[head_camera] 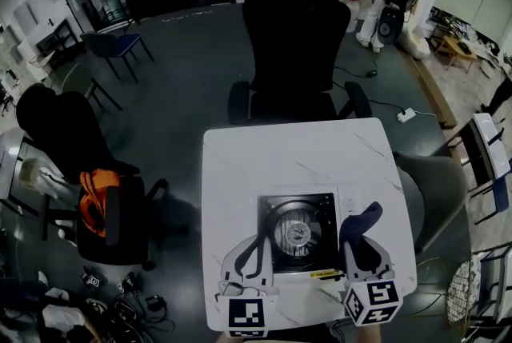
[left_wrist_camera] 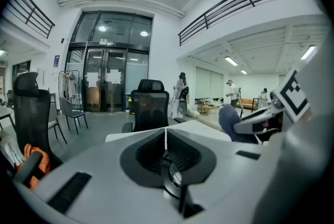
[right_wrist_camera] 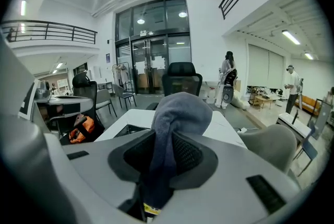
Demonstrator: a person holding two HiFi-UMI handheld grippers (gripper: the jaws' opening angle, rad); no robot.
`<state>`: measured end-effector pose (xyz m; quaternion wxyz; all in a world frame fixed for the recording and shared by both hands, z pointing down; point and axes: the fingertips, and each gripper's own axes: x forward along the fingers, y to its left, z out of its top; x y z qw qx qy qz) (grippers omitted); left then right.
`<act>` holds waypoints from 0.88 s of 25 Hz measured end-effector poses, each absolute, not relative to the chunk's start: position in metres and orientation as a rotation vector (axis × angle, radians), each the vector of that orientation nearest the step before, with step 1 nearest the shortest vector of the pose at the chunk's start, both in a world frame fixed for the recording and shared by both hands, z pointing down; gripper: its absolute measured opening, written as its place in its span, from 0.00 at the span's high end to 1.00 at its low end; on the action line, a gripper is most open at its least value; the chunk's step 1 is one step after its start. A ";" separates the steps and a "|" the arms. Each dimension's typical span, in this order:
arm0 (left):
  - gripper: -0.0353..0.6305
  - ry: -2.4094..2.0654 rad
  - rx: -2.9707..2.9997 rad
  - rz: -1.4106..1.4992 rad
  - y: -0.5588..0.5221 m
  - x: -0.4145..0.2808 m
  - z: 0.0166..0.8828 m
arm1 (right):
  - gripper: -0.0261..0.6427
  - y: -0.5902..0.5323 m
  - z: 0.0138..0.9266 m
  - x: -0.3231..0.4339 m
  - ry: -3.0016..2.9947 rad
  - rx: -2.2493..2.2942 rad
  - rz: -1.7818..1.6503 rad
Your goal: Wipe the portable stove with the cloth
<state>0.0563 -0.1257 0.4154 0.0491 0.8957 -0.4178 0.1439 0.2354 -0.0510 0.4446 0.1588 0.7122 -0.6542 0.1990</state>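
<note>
The jaws of the left gripper [left_wrist_camera: 166, 138] are pressed together with only a thin seam between them and nothing caught there. Through the hollow behind them its own view shows part of the round burner [left_wrist_camera: 175, 176]. The jaws of the right gripper [right_wrist_camera: 166, 157] are clamped on the cloth [right_wrist_camera: 180, 110]. The cloth is a dark grey-blue bundle that runs down through the gap and bulges up in a rounded hump above the jaw tips. In the head view both grippers are held low over the near edge of the white table [head_camera: 240, 173]. The left gripper [head_camera: 254, 253] is at the front left corner of the portable stove [head_camera: 298, 233], and the right gripper [head_camera: 362, 245] is at its front right side. The cloth [head_camera: 365, 215] sticks forward from the right jaws, over the pale panel to the right of the burner. Whether the cloth touches the stove cannot be told from these views. The stove sits square on the near half of the table, its black top framing the shiny round burner. A black office chair [head_camera: 292, 21] stands at the far side of the table.
</note>
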 end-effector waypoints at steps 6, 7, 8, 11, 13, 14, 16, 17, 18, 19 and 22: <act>0.91 -1.330 2.685 0.481 -0.137 0.063 0.425 | 0.81 -0.072 0.464 0.242 -1.935 1.873 0.592; 0.91 -1.336 2.680 0.485 -0.138 0.065 0.426 | 0.81 -0.075 0.468 0.242 -1.944 1.843 0.599; 0.91 -1.341 2.675 0.489 -0.138 0.067 0.427 | 0.81 -0.077 0.472 0.242 -1.951 1.815 0.606; 0.91 -1.356 2.660 0.507 -0.142 0.070 0.431 | 0.81 -0.085 0.484 0.243 -1.971 1.745 0.636; 0.91 -1.364 2.646 0.522 -0.145 0.071 0.434 | 0.81 -0.090 0.491 0.244 -1.978 1.704 0.655; 0.91 -1.369 2.634 0.528 -0.146 0.072 0.436 | 0.81 -0.092 0.495 0.244 -1.981 1.684 0.665; 0.91 -1.377 2.593 0.528 -0.148 0.074 0.437 | 0.81 -0.094 0.503 0.243 -1.986 1.637 0.683; 0.91 -1.379 2.577 0.529 -0.148 0.075 0.438 | 0.81 -0.095 0.508 0.242 -1.985 1.612 0.690; 0.91 -1.381 2.569 0.532 -0.148 0.075 0.439 | 0.81 -0.095 0.512 0.241 -1.981 1.586 0.694; 0.91 -1.383 2.566 0.537 -0.149 0.075 0.440 | 0.81 -0.096 0.516 0.240 -1.976 1.560 0.699; 0.91 -1.380 2.594 0.563 -0.149 0.076 0.446 | 0.81 -0.097 0.528 0.237 -1.966 1.490 0.717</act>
